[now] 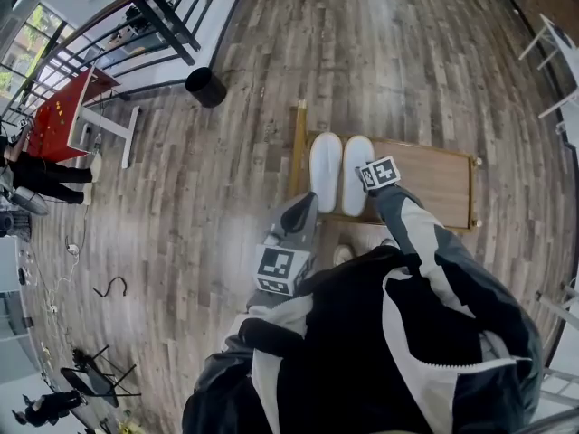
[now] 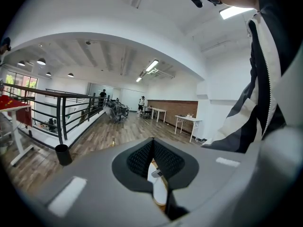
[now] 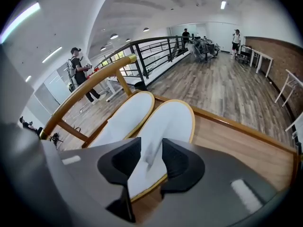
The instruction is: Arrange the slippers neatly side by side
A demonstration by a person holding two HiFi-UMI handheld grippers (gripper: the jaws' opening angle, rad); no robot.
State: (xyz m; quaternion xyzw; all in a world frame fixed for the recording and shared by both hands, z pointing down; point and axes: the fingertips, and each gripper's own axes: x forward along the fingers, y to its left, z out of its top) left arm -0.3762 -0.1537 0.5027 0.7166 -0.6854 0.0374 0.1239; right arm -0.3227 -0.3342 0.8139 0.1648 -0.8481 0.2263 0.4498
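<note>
Right gripper view gives us the clearest look at the pair. The right-hand slipper lies directly under the right gripper, its white upper showing in the gap between the two jaws. The other slipper lies just to the left of those jaws, flank to flank with the first, and their toes end about level. Both rest on a low wooden platform with a raised rim.

The right gripper's jaws stand apart around the heel end of the right-hand slipper. We judge that the pads are not pressing on it, though the fabric sits very close to them. The left gripper has its jaws together and holds nothing. It hangs back from the pair, nearer the person's body (a sliver of white slipper shows below its tips).

By our reading the arranging looks nearly finished, so the risk lies in pulling away. If the right gripper lifts off at a slant, a pad could snag the soft upper and drag the heel sideways, which would open a gap or skew the toes. A jaw swinging left could also bump the other slipper out of line.
</note>
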